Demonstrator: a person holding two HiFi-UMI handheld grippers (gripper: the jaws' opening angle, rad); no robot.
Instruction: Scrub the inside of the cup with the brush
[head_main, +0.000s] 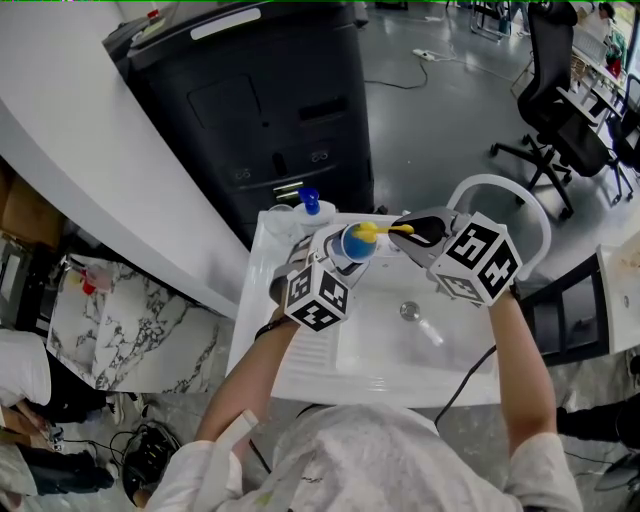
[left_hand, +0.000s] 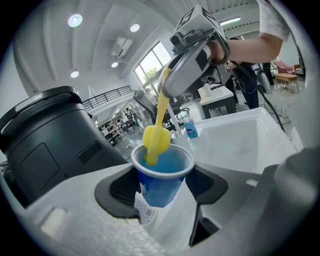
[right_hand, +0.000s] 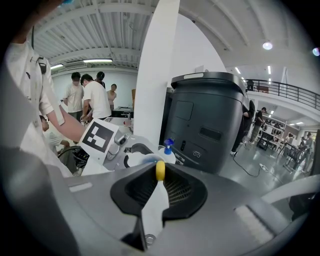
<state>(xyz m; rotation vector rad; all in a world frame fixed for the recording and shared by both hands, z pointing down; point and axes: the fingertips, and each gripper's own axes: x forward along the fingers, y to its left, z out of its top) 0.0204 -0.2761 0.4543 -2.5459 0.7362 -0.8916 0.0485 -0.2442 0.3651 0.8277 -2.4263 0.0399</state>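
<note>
The left gripper (left_hand: 161, 189) has its jaws closed on the lower body of the blue cup (left_hand: 163, 176), which sits just below the middle of the left gripper view with its mouth open to the camera. In the head view the cup shows at the centre of the frame, above the upper left corner of the white sink (head_main: 455, 375). The right gripper (right_hand: 159, 189) clamps the thin handle of the yellow brush (left_hand: 156, 141). The brush head leans on the cup's left rim and is only partly inside. To scrub well, I judge the head should go deeper, down toward the bottom. The handle should line up more with the cup's axis, then sweep round the wall. Levering hard on the rim could bend the thin cup or twist it in the jaws, so light pressure seems wise.
</note>
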